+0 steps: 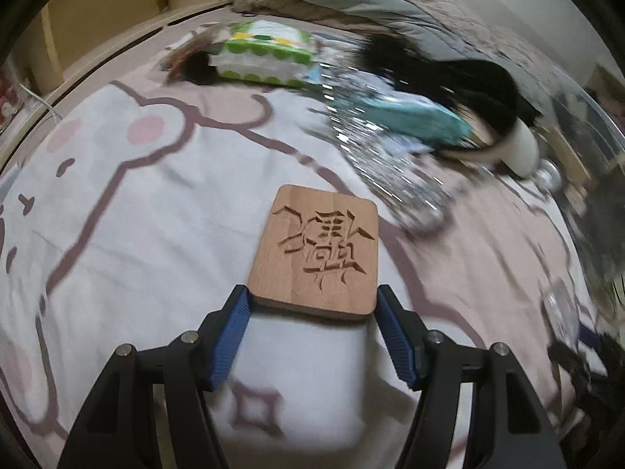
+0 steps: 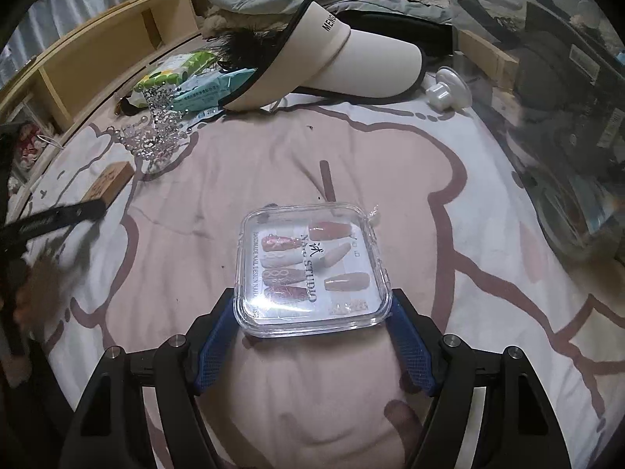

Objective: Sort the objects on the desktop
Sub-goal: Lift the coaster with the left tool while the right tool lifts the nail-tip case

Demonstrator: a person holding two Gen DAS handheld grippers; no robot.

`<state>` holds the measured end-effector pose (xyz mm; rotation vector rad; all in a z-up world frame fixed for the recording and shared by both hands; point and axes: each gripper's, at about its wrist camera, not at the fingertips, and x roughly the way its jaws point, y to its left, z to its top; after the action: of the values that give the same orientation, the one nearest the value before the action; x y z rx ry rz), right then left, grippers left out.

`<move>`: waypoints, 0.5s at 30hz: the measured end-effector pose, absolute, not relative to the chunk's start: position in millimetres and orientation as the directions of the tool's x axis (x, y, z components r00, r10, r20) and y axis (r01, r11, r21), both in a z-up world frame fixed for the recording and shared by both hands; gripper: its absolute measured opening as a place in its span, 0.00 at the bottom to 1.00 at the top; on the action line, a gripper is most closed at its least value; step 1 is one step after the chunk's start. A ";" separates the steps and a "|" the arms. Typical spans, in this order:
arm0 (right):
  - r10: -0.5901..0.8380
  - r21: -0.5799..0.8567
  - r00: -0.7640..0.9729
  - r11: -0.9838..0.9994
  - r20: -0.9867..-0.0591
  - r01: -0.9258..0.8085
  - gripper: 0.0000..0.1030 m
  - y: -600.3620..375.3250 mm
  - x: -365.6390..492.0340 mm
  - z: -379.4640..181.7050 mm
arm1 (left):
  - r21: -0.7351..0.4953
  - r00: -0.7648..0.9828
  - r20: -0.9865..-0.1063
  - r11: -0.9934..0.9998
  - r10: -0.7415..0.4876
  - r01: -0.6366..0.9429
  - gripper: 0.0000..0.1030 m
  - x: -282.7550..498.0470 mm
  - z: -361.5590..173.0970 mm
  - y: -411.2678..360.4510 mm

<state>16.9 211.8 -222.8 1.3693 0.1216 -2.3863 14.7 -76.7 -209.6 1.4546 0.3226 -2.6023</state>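
Note:
My left gripper (image 1: 312, 301) is shut on the near end of a wooden block (image 1: 316, 250) carved with a character, held just above the bedsheet. In the right wrist view the same block (image 2: 111, 180) shows at the far left, at the tip of the blurred left gripper (image 2: 78, 213). My right gripper (image 2: 312, 306) is shut on a clear plastic box of press-on nails (image 2: 312, 269), its blue pads (image 2: 216, 336) against the box's two sides.
Piled at the back of the pink-and-white cartoon sheet (image 2: 390, 164) are a cream visor cap (image 2: 351, 58), a silver tiara (image 2: 156, 136), a green tissue pack (image 2: 172, 72) and a teal wipes pack (image 2: 211, 90). A clear bin (image 2: 566, 136) stands at the right, with a white knob (image 2: 445, 86) nearby.

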 end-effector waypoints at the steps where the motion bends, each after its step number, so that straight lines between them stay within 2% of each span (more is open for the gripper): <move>1: -0.282 0.112 -0.452 -0.924 -0.846 0.367 0.74 212.0 18.2 -222.9 | -0.120 -0.524 -0.851 -0.969 -0.011 0.215 0.63 17.7 -209.5 -70.6; 9: -0.273 0.111 -0.453 -0.930 -0.849 0.351 0.74 213.7 21.6 -225.7 | -0.136 -0.536 -0.841 -0.987 0.067 0.091 0.63 38.7 -211.0 -25.6; 13: -0.276 0.123 -0.449 -0.932 -0.850 0.340 0.74 214.3 20.1 -226.4 | -0.099 -0.532 -0.846 -0.992 0.045 0.074 0.76 33.9 -214.1 -17.6; 15: -0.282 0.133 -0.451 -0.934 -0.847 0.332 0.74 215.3 19.9 -226.6 | -0.085 -0.530 -0.848 -0.993 0.030 0.079 0.77 31.8 -214.2 -16.3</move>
<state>19.9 215.3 -226.6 1.3893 0.0729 -2.4056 31.8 -16.3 -214.2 1.5096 0.1751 -2.7173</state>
